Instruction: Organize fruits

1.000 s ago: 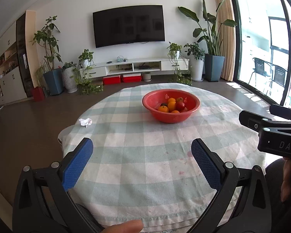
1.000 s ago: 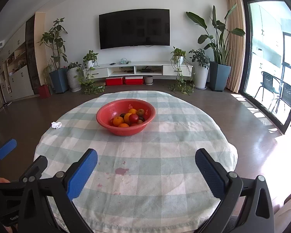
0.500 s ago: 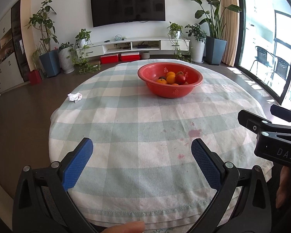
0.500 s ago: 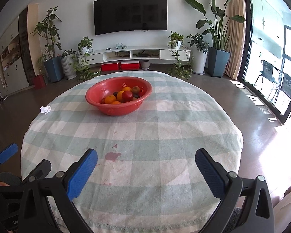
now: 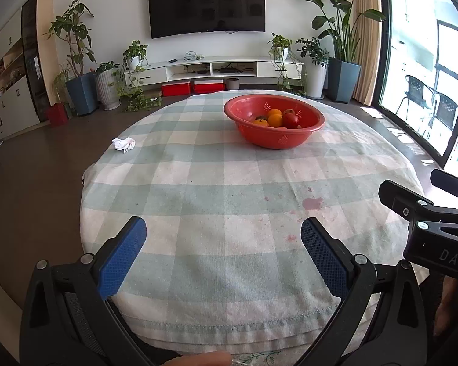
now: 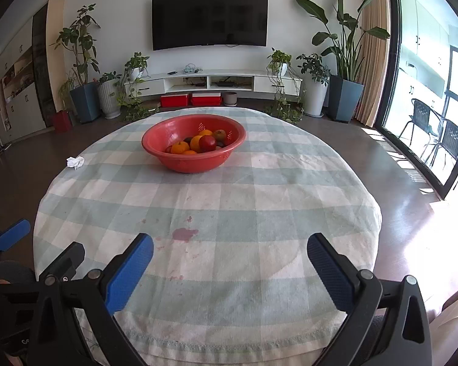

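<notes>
Oranges and red apples (image 6: 200, 143) sit heaped in a red perforated plastic bowl (image 6: 171, 131) at 12 o'clock on the check-clothed round tabletop (image 6: 259, 213). The left gripper (image 5: 223, 253) and right gripper (image 6: 229, 270), both spread and empty, hover at the 6 o'clock edge. Whether sorting is pending or done is unclear; any approach should clear the bowl's rim.

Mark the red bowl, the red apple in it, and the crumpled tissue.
red bowl (image 6: 195, 163), right wrist view, on its front outer wall.
red apple (image 6: 207, 143), right wrist view, on its top face.
crumpled tissue (image 5: 123, 144), left wrist view, on its middle.
</notes>
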### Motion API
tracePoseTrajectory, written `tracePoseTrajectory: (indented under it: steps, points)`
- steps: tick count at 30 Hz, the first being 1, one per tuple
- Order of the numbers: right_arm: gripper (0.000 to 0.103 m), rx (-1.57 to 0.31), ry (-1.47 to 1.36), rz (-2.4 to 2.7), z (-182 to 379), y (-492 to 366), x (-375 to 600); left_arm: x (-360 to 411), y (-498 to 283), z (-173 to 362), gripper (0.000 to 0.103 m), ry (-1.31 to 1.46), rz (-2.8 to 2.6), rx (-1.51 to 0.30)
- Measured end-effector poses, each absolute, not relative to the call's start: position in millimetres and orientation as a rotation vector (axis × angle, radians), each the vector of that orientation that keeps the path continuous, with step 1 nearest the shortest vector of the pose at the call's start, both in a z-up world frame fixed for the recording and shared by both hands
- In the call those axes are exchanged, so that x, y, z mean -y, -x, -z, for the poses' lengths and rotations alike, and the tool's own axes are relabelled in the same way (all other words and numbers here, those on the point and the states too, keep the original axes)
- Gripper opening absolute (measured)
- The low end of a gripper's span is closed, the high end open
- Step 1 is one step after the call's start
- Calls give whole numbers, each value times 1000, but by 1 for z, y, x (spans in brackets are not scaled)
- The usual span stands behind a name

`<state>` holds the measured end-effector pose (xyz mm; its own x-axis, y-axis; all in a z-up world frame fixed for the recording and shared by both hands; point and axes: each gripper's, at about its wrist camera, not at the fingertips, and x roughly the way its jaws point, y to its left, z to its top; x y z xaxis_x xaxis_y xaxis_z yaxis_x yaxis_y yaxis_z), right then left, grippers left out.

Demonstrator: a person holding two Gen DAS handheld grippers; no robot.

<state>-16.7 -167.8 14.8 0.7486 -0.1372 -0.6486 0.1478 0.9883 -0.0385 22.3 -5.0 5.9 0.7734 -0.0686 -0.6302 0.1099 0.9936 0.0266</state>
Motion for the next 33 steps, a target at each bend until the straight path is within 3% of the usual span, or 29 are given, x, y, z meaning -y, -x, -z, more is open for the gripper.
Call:
tracePoseTrajectory:
  steps: [33]
  points:
    - [103,-758,3,169,-5,29,163,-10,-15,-9,103,-29,66,-680]
